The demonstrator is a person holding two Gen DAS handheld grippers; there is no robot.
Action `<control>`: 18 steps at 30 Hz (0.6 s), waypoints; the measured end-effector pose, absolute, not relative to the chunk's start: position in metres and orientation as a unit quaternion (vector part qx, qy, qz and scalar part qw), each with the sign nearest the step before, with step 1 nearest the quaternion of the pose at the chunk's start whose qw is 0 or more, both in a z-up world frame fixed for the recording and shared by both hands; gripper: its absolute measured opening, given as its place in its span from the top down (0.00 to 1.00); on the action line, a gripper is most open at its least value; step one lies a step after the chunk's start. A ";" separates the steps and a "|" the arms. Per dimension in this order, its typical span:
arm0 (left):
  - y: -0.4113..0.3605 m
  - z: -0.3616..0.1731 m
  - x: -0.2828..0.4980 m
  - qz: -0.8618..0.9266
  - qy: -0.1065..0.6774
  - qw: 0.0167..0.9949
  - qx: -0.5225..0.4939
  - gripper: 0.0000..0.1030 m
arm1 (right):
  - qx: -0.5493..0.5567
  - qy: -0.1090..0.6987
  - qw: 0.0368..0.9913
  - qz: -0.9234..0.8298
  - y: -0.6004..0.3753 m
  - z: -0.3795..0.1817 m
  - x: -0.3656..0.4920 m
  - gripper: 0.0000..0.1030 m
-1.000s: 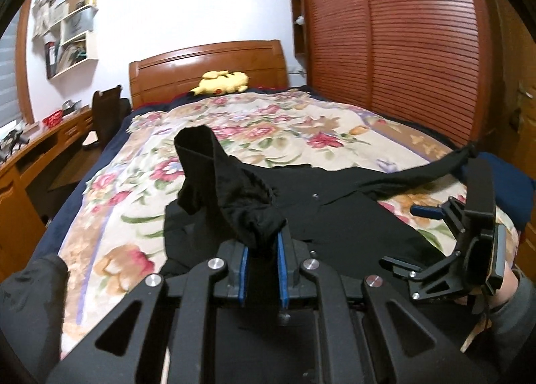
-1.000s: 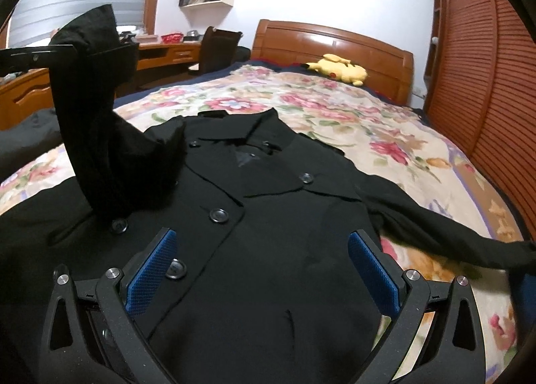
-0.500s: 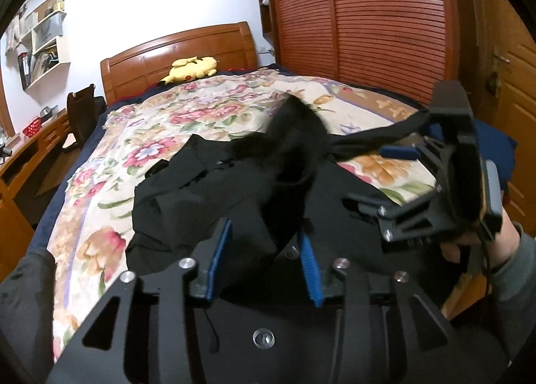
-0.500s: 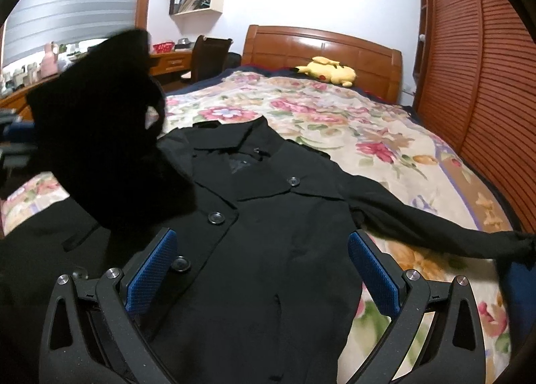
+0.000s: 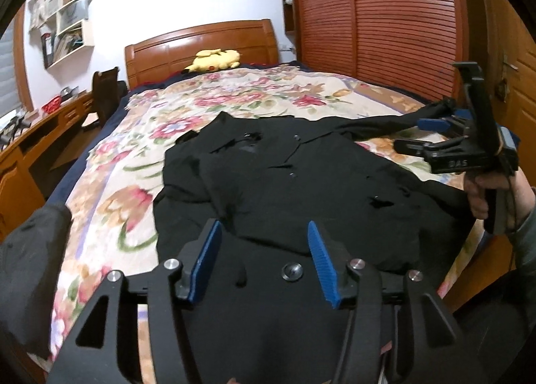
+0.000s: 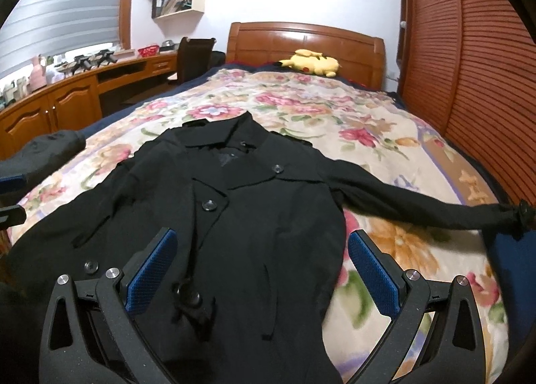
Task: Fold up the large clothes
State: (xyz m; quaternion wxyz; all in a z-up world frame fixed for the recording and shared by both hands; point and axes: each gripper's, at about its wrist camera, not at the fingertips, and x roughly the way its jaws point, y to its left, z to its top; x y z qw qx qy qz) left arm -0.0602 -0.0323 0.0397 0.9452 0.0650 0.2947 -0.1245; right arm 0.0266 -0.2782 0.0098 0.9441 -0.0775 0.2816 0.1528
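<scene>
A black buttoned coat (image 5: 301, 176) lies face up on the flowered bedspread (image 5: 110, 203). Its left sleeve (image 5: 207, 183) is folded in over the front. Its other sleeve (image 6: 435, 209) stretches out towards the wardrobe side. My left gripper (image 5: 264, 228) hovers over the coat's lower part. Its jaws are opening, and nothing is pinched between the blue pads (image 5: 207, 260). My right gripper (image 6: 263, 235) stands wide open above the coat's hem, with only flat cloth below it. The left wrist view shows the right gripper (image 5: 418, 134) near the outstretched sleeve, carried by a hand (image 5: 482, 193).
A yellow plush toy (image 6: 311, 62) rests by the wooden headboard (image 6: 301, 35). Slatted wardrobe doors (image 5: 385, 22) run along the right. On the left are a desk (image 6: 67, 92) and a chair (image 6: 191, 55). A dark garment (image 5: 30, 250) lies at the bed's near left edge.
The left gripper swung the raised sleeve across the coat, opened and let it go. The sleeve now lies flat on the front. The right gripper stayed open and shifted slightly.
</scene>
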 end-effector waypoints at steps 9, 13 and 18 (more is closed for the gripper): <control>-0.011 0.025 -0.068 -0.101 0.276 0.955 0.037 0.47 | -0.093 0.307 0.933 0.162 -0.264 -0.001 0.014 0.00; 0.003 0.019 -0.063 -0.090 0.271 0.958 0.021 0.47 | -0.114 0.312 0.927 0.175 -0.246 -0.006 0.010 0.00; 0.007 0.012 -0.059 -0.084 0.276 0.957 0.019 0.46 | -0.124 0.341 0.910 0.200 -0.226 -0.026 0.009 0.01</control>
